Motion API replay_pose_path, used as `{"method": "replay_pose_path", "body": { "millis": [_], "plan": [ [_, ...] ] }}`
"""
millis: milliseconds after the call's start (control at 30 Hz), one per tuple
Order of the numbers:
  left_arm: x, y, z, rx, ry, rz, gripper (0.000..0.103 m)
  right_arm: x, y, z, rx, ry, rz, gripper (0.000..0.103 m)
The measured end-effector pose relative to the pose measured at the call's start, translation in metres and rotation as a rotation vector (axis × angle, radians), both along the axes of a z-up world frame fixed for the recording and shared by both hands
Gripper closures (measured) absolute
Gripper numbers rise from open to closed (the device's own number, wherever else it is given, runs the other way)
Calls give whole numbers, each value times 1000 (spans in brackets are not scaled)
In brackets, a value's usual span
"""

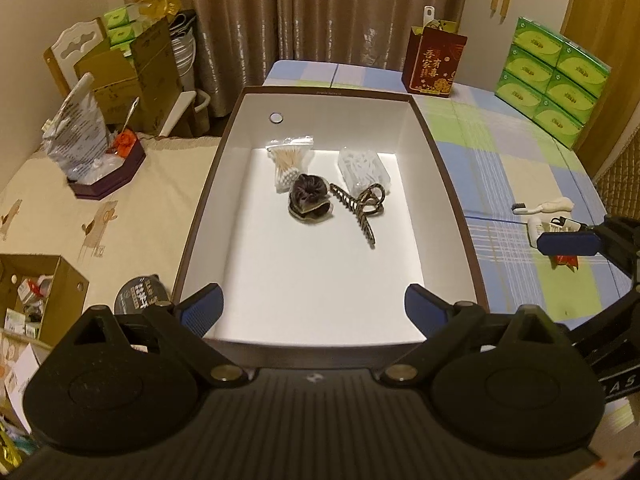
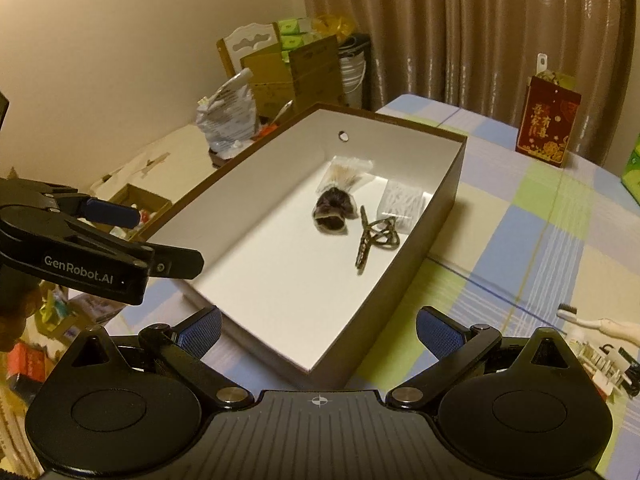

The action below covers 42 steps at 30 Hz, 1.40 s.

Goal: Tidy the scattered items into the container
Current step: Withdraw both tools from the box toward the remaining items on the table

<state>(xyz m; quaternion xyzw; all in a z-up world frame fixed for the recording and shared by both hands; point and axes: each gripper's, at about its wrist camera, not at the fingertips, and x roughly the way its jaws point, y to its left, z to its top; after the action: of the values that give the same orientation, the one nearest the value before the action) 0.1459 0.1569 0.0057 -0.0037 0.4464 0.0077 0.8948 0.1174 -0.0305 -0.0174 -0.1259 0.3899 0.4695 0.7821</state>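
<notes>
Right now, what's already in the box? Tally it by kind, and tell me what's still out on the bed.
In the box:
Cotton swab bags: 1
Bags of white picks: 1
Scrunchies: 1
Hair claws: 1
Total in box: 4

Still out, to its right:
Toothbrushes: 1
Small toiletries beside it: a cluster, too small to count

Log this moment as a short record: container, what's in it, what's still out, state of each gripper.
container: open box, white inside, on the checked cloth
inside: cotton swab bag, scrunchie, hair claw, white packet
still out: toothbrush and small toiletries, right of the box
left gripper: open, empty, over the box's near end
right gripper: open, empty, at the box's near corner
</notes>
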Motion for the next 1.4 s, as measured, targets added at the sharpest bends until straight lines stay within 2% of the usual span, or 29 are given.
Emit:
{"method": "replay_pose_path", "body": {
  "millis": [333,733,1100,1400],
  "plan": [
    [-28,-13,-9,24,44,41,7,-5,-24,-6,-19,58,38,2],
    [-45,-57,-22,3,97,30,7,1,-75,-15,-58,117,18,2],
    [-44,-121,-28,-16,101,-43,7,13,-153,-13,-77,109,-111,2],
    [-31,-183,-37,-46,96,-173,7,34,-219,-9,-54,83,-311,2]
  ]
}}
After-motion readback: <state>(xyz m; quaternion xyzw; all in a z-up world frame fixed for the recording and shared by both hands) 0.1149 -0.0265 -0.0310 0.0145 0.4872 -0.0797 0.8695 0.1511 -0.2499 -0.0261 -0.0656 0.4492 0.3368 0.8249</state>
